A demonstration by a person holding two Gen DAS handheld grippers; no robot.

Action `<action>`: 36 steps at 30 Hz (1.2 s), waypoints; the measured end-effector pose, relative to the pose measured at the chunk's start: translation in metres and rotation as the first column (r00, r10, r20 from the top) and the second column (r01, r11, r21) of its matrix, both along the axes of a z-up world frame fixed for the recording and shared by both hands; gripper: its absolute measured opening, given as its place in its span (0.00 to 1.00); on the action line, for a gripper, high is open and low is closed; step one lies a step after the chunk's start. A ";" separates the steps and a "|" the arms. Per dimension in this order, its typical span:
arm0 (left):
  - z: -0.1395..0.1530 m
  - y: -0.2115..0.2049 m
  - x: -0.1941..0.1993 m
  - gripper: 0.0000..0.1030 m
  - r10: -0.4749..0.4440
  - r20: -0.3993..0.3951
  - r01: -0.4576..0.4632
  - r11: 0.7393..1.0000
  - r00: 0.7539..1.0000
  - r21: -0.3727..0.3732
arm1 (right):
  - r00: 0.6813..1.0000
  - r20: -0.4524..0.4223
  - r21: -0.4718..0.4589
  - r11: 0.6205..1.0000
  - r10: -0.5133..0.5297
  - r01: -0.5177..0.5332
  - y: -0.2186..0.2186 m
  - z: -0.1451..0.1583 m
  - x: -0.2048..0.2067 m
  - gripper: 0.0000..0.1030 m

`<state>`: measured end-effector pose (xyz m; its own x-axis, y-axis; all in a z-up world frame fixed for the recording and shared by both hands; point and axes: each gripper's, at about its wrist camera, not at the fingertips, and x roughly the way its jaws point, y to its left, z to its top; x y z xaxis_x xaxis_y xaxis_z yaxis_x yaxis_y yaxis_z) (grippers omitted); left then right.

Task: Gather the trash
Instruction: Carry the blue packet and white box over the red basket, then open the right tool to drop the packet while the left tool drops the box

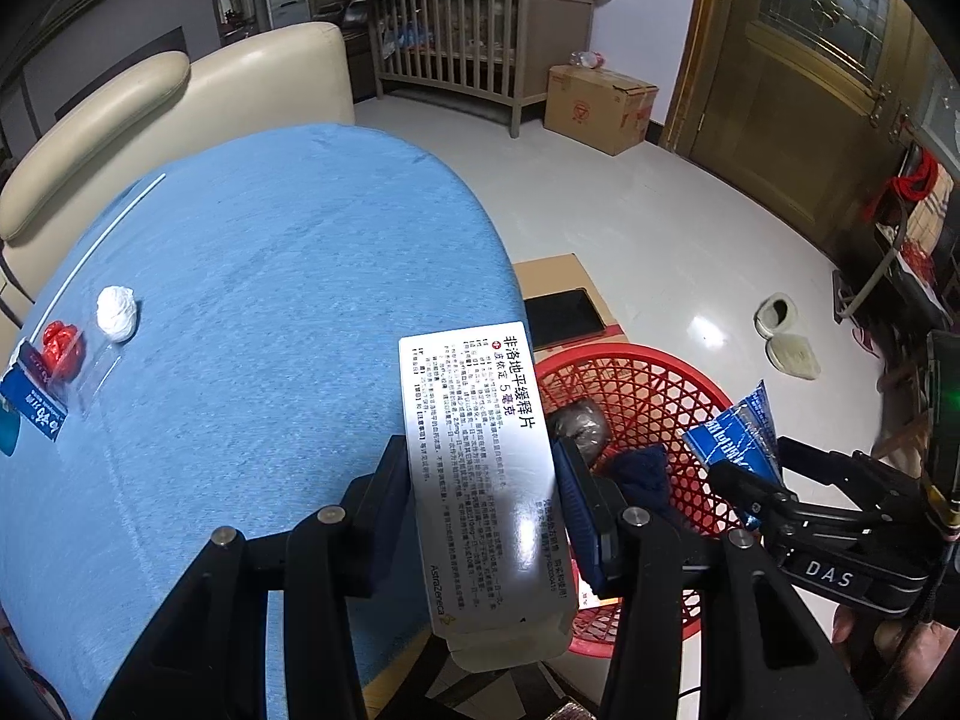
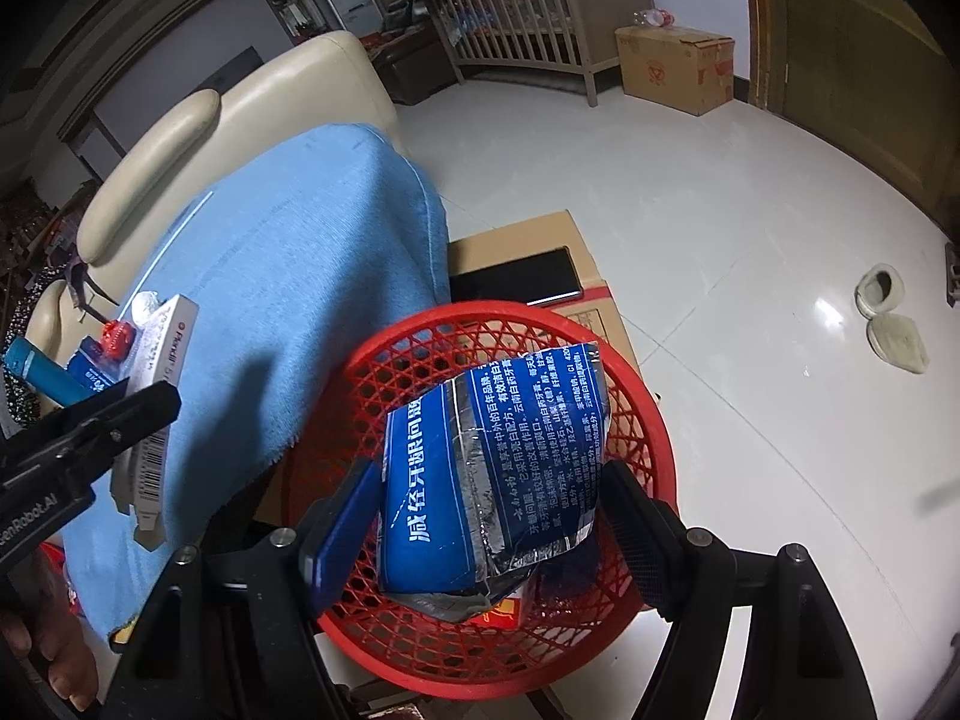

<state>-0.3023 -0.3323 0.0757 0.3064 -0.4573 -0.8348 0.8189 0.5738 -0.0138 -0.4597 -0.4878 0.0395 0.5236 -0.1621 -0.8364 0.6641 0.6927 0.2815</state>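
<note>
My left gripper point(image 1: 480, 498) is shut on a white medicine box point(image 1: 474, 450) with black print, held above the right edge of the blue-clothed table point(image 1: 270, 276). A red mesh basket point(image 1: 636, 378) sits lower, just right of the table, with dark scraps inside. My right gripper point(image 2: 492, 522) is shut on a crushed blue toothpaste carton point(image 2: 498, 456), which hangs over the basket point(image 2: 651, 420). On the table's left lie a white paper ball point(image 1: 117, 312), a red wrapper point(image 1: 60, 345), a blue packet point(image 1: 33, 399) and a thin white stick point(image 1: 102, 246).
The basket rests on a cardboard box point(image 2: 540, 246) with a black slab point(image 2: 516, 282) on top. A cream sofa point(image 1: 180, 96) stands behind the table. On the tiled floor are slippers point(image 1: 786, 330), another carton point(image 1: 600, 108) and a wooden crib point(image 1: 456, 48).
</note>
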 end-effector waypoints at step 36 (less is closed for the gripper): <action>-0.018 -0.031 -0.032 0.48 -0.162 -0.048 0.164 0.986 0.986 0.039 | 0.986 0.052 0.091 0.984 -0.160 0.155 -0.035 -0.012 -0.033 0.88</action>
<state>-0.3347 -0.3630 0.0575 0.1924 -0.4613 -0.8661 0.9006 0.4335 -0.0308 -0.4923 -0.5228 0.0279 0.5461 -0.1747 -0.8193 0.7434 0.5518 0.3779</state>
